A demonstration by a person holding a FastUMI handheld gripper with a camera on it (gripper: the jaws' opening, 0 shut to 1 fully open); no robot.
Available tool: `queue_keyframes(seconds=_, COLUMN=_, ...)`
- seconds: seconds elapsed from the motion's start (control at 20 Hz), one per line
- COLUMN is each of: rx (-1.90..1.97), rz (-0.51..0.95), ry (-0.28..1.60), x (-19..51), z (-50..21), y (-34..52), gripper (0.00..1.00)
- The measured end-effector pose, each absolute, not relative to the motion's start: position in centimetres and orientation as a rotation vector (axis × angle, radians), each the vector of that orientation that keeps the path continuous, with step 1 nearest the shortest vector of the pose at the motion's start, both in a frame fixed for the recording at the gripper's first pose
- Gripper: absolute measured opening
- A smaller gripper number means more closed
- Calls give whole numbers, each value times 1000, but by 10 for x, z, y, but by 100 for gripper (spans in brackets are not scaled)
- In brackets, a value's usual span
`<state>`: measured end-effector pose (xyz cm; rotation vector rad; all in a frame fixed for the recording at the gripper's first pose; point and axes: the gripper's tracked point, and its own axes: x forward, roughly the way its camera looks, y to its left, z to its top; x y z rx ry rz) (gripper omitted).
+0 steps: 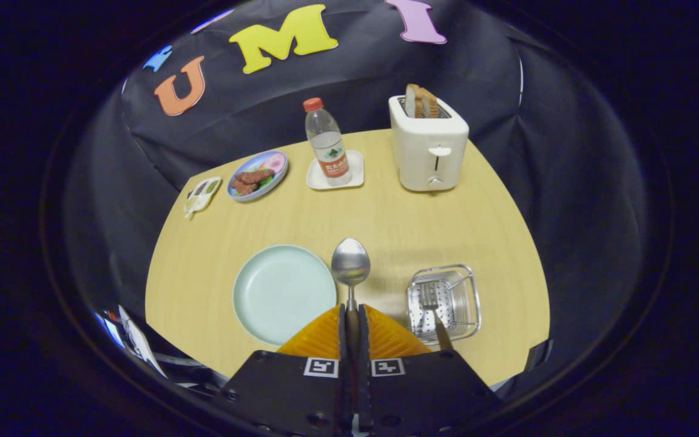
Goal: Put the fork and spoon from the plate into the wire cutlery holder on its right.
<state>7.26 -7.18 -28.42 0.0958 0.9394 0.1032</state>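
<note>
One spoon [351, 265] sticks out ahead of the gripper [350, 315], whose two fingers squeeze its handle, beside the empty plate [283, 294] and left of the wire cutlery holder [445, 301] where the fork [429, 303] already lies, so a loose squeeze could drop it on the table [386, 212].
</note>
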Motion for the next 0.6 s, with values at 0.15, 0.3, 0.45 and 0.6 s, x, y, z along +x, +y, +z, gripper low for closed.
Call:
queue_keyframes(seconds=0.15, rx=96, rz=79, ry=930, x=74, z=-276, y=-98, gripper=5)
queue_keyframes(seconds=0.3, rx=100, rz=44, ry=960, x=64, z=-277, y=-125, gripper=5)
queue_keyframes(seconds=0.45, rx=80, rz=23, ry=1004, x=53, z=-282, y=-147, gripper=5)
queue_keyframes(seconds=0.6, rx=48, rz=19, ry=1034, x=50, z=-283, y=-159, gripper=5)
